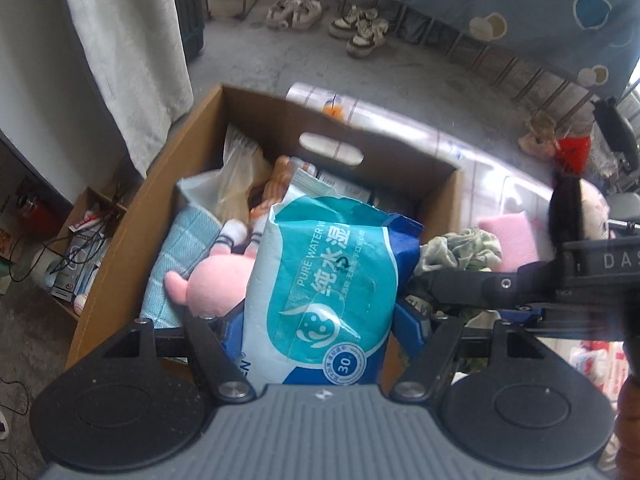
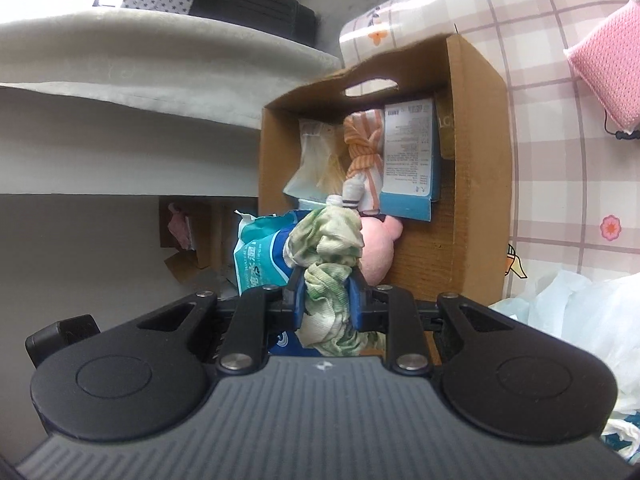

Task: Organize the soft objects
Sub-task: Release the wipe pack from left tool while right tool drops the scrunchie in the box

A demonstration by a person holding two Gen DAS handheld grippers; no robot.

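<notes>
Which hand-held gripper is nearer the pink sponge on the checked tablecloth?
Right. The right hand-held gripper, shut on the green cloth, is on the sponge's side of the box; the left hand-held gripper, holding the wipes pack, hangs over the box.

Left wrist view: steeply downward along its fingers, close above the cardboard box (image 1: 192, 128), box rim running from 9 to 2 o'clock; floor and shoes (image 1: 328, 20) toward 12.

Right wrist view: shallower tilt, beside the same box (image 2: 472, 184), box at 12–1 o'clock, checked tablecloth (image 2: 560, 128) at 2–3.

Shared: box interior, pink plush (image 1: 216, 280) (image 2: 376, 248), wet-wipes pack (image 1: 320, 288) (image 2: 260, 256), green cloth (image 1: 460, 248) (image 2: 328, 248), pink sponge (image 1: 508, 236) (image 2: 608, 76).
</notes>
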